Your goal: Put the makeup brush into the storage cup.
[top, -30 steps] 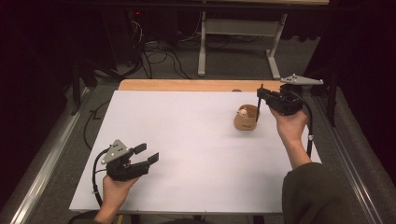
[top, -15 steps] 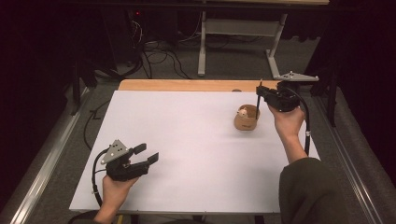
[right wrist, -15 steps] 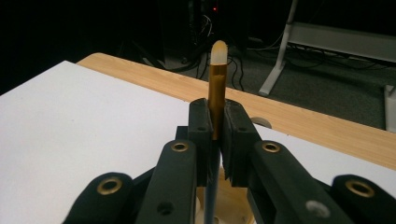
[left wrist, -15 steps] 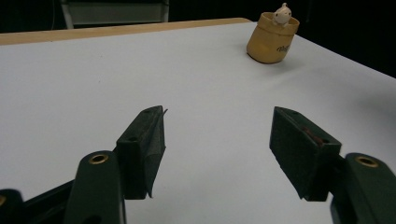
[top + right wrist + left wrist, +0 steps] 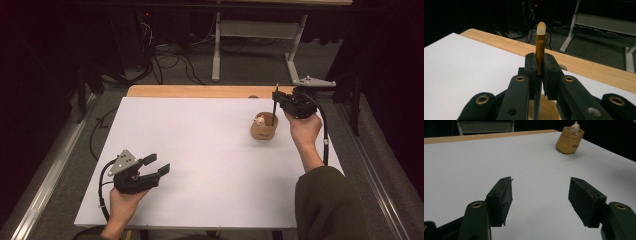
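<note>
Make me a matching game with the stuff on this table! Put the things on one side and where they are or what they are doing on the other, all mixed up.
Things:
1. left gripper
2. right gripper
3. pencil
4. little white figure

States:
A. peeks out of the tan cup
B. stands upright, clamped between two jaws
C. jaws open, nothing between them
D. jaws shut, held above the cup

Pairs: 1-C, 2-D, 3-B, 4-A
</note>
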`<action>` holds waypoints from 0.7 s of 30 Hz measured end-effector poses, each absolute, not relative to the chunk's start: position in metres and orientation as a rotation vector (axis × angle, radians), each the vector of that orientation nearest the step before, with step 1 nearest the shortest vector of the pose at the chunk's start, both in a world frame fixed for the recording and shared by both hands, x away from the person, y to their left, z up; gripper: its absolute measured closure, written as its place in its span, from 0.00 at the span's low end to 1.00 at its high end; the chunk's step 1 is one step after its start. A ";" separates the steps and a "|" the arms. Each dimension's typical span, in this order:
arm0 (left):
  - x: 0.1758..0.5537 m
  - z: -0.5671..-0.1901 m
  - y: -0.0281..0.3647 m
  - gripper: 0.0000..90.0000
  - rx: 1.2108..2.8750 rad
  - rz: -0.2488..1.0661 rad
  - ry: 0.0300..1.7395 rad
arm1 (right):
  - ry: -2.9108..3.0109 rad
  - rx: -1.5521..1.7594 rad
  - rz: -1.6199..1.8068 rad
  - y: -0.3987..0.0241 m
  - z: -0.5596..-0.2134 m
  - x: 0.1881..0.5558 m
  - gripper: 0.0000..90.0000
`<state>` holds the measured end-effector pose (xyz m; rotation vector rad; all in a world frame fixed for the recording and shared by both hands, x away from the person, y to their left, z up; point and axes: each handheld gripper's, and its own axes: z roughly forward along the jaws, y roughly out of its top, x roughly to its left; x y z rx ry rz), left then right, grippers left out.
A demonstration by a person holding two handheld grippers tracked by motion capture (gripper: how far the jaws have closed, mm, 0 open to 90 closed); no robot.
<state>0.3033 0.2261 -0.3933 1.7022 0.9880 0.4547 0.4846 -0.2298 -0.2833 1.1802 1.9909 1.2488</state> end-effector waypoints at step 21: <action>0.303 -0.393 0.225 0.40 1.707 0.455 0.984 | 2.008 1.146 1.154 -0.222 -0.295 0.492 0.95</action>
